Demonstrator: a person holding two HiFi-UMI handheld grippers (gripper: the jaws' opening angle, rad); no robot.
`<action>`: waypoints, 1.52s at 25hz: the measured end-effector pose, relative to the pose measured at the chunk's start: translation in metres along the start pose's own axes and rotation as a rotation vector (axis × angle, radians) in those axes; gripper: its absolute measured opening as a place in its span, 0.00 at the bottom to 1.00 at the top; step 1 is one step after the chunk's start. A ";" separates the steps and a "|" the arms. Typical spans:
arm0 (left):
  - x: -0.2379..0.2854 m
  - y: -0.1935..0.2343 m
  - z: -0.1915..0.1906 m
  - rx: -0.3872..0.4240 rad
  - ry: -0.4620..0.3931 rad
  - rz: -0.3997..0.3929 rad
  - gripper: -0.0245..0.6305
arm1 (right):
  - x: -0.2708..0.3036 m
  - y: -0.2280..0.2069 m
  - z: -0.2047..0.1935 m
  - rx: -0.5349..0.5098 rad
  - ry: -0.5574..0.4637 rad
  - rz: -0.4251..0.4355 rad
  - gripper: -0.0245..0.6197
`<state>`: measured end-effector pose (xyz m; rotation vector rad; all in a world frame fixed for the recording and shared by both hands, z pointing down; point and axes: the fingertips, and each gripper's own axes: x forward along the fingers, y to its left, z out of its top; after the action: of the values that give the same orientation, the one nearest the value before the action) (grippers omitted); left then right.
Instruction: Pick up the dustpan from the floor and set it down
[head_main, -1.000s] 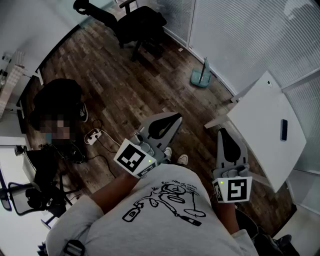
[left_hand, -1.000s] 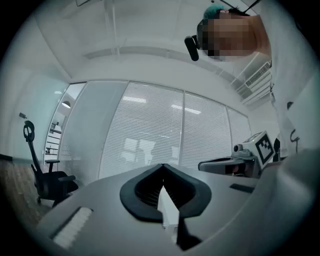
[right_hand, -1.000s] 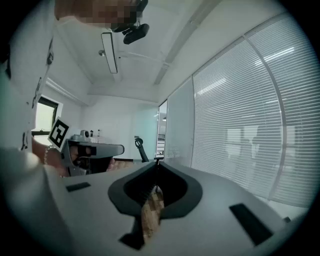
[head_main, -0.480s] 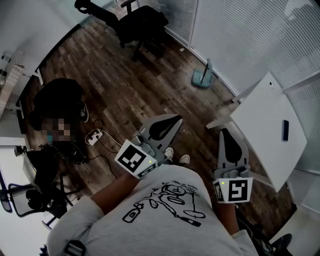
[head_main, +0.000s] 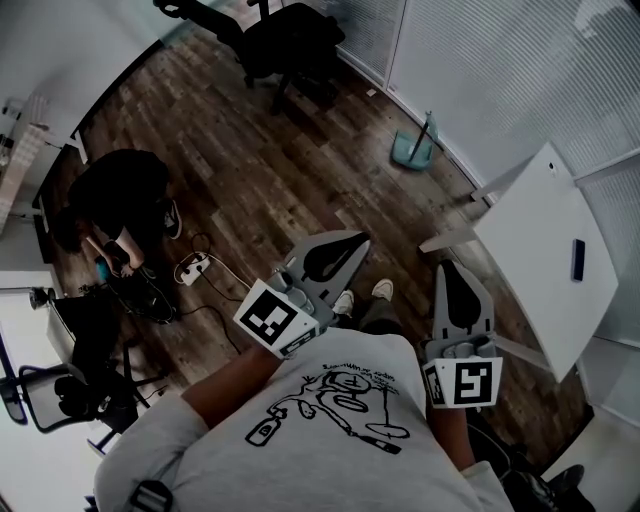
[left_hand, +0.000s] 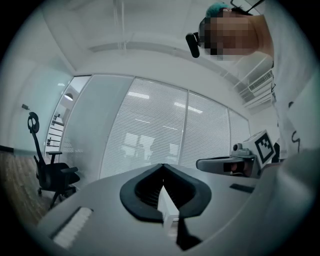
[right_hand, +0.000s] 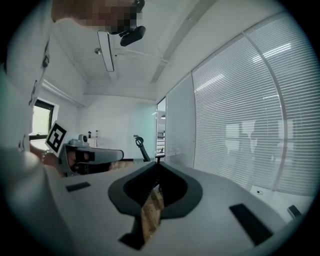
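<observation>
A teal dustpan with an upright handle stands on the dark wood floor by the blind-covered glass wall, far ahead of both grippers. My left gripper is held at waist height with its jaws together and nothing between them; its own view shows the tips meeting. My right gripper is beside it, also shut and empty, tips meeting. Both point level toward the wall. Neither gripper view shows the dustpan.
A white table with a dark phone stands right of my path. A black office chair is at the far wall. A person crouches at the left near a power strip and cables.
The floor has slid down and back in the head view as I step toward the dustpan; one foot now shows ahead. Both grippers stay shut and level.
</observation>
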<state>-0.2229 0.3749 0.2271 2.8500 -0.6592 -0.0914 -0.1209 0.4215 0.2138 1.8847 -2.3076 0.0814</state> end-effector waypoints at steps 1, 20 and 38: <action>0.003 0.003 -0.002 -0.001 0.002 0.001 0.04 | 0.004 -0.003 -0.002 0.000 0.002 0.002 0.06; 0.112 0.043 0.006 0.005 -0.002 0.036 0.04 | 0.075 -0.107 -0.002 0.020 0.001 0.025 0.06; 0.241 0.044 0.006 0.015 0.002 0.091 0.04 | 0.113 -0.235 -0.006 0.036 -0.001 0.076 0.06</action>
<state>-0.0260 0.2290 0.2285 2.8289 -0.7916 -0.0685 0.0876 0.2645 0.2240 1.8139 -2.3940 0.1326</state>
